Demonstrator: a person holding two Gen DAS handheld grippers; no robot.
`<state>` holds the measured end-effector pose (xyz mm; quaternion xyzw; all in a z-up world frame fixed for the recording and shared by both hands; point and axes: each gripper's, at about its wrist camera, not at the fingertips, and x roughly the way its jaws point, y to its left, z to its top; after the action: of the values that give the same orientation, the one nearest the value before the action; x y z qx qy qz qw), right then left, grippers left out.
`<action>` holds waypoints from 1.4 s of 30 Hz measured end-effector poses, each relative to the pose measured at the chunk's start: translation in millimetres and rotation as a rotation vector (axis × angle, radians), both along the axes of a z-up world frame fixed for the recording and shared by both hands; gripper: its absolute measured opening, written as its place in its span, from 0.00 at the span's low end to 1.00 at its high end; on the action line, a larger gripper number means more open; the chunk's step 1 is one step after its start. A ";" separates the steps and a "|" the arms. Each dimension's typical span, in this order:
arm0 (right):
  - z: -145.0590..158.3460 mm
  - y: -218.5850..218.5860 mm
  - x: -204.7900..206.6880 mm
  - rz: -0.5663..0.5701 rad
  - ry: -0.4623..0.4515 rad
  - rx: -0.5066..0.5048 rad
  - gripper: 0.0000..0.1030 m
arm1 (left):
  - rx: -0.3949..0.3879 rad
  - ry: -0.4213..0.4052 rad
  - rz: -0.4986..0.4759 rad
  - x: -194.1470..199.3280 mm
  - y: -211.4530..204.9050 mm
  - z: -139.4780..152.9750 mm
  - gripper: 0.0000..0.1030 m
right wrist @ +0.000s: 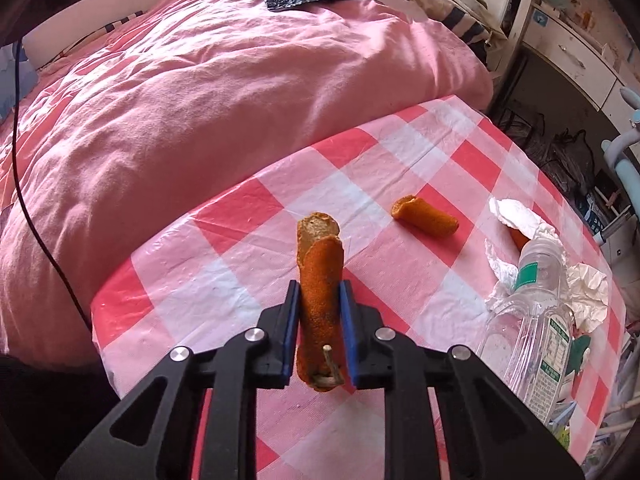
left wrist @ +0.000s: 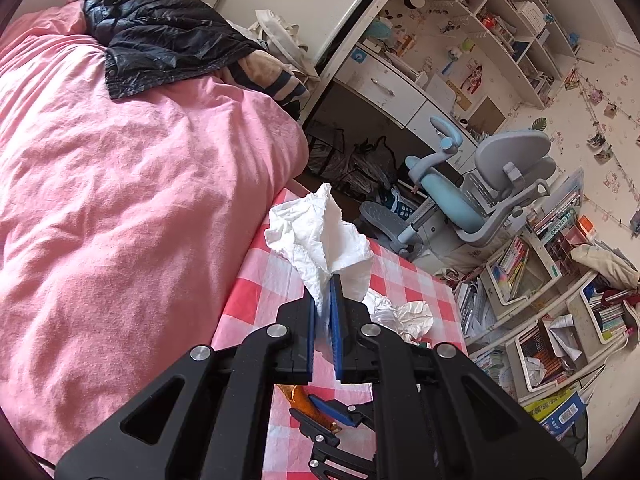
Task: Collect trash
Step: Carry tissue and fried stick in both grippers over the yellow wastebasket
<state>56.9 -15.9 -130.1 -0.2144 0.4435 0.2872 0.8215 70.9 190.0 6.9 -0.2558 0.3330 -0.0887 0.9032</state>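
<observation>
Since my right gripper (right wrist: 319,304) has its fingers pressed shut on both sides of the long peel (right wrist: 320,280), a curled strip of dried orange rind with its stem end toward me, I judge this piece light, stiff and a little brittle: a gentle pinch across the rolled middle should carry it, while a hard squeeze could crack it. It lies along the fingers with its far end over the checked tabletop (right wrist: 224,280); whether it is lifted clear I cannot tell. My left gripper (left wrist: 325,292) is clamped nearly flat on the tissue (left wrist: 320,236), which is soft, nearly weightless and billows above the fingers, so it should hold anywhere but may tear or slide if tugged. More trash waits on the tabletop: a second, shorter peel (right wrist: 425,218) well beyond the first, and to the right a clear bottle (right wrist: 532,312) lying on its side among crumpled paper (right wrist: 586,292). The bottle looks light, smooth and likely slippery, so the narrow neck or the labelled waist seems best. The paper touches the bottle and partly hides a further orange scrap, which could drag along. The pink bedding (right wrist: 200,112) crowds the far edge of the tabletop. With both grippers full, I can take nothing more yet.
</observation>
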 end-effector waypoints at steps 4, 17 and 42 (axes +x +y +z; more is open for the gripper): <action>8.0 -2.2 -8.8 0.028 -0.015 0.012 0.19 | -0.001 -0.003 0.006 -1.0 2.2 0.5 0.06; 53.1 -50.8 -45.4 0.025 -0.094 0.104 0.19 | 0.082 -0.013 -0.056 -1.1 -21.8 7.5 0.06; 82.5 -396.0 -177.4 -0.619 -0.230 0.245 0.20 | 0.214 -0.115 -0.856 -106.9 -354.7 2.9 0.06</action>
<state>-120.5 -411.9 -47.6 -0.0005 0.3543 0.0500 0.9338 -36.1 -164.8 9.8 0.0054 0.3653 -0.4336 0.8237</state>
